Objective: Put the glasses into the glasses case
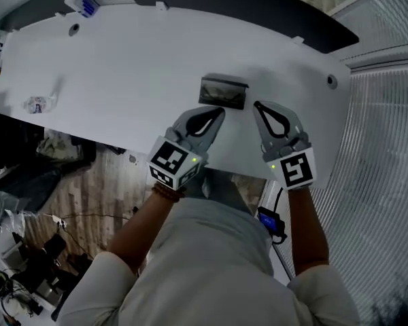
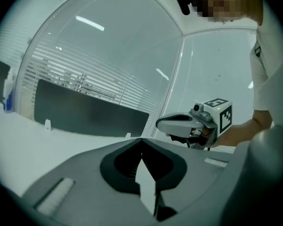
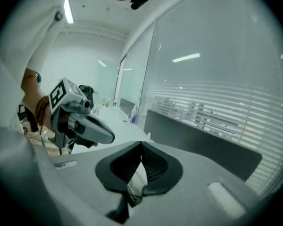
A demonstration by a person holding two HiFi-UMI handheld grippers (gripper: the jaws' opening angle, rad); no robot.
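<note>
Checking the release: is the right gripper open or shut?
Shut. The right gripper has its jaws together at the tips, with nothing between them.

Left claw (image 1: 219,112) and right claw (image 1: 258,106) both closed, side by side.

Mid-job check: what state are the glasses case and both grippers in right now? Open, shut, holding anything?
glasses case: lying flat on the table, looks closed; no glasses visible.
left gripper: shut, nothing between its jaws, not touching the case.
right gripper: shut, nothing between its jaws, not touching the case.
</note>
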